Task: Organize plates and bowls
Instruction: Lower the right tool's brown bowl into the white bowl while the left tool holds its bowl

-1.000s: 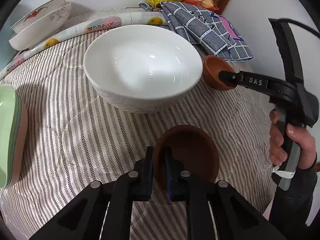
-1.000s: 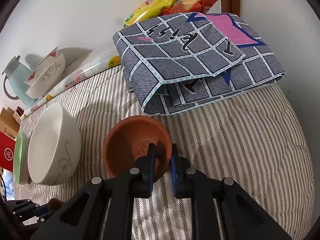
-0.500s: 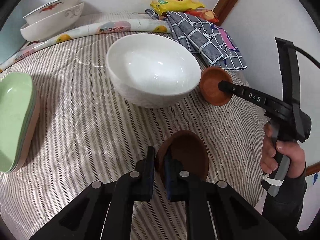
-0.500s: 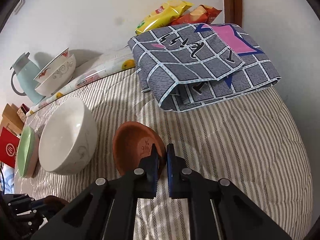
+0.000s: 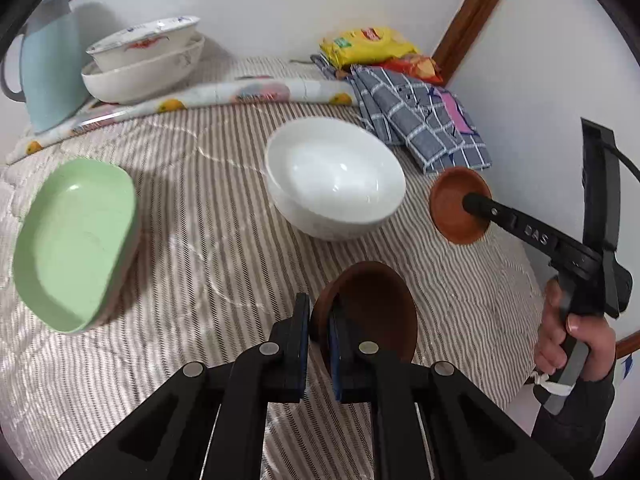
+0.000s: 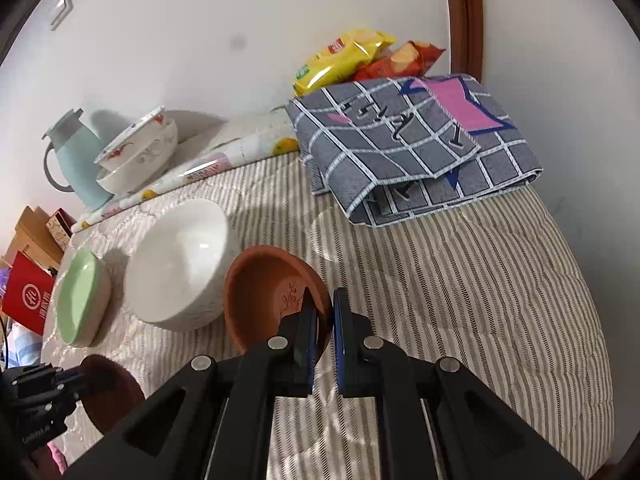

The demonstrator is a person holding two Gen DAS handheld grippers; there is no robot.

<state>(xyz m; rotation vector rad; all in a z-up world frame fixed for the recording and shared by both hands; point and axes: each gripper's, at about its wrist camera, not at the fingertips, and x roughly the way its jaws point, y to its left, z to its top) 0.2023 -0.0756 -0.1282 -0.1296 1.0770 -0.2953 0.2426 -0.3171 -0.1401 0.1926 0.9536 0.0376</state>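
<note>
A striped quilted bed cover (image 6: 460, 292) fills the near ground and meets plain white walls (image 6: 200, 40) at the far side, with a brown wooden frame (image 6: 464, 16) upright in the far right corner and a wall switch (image 6: 62, 8) high at far left.

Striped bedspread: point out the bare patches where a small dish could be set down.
Widest free patch: striped bedspread right of the orange clay dish, below the folded grey checked cloth. Another lies between the green oval plates and stacked white bowls. The back edge by the pale blue jug is crowded.
</note>
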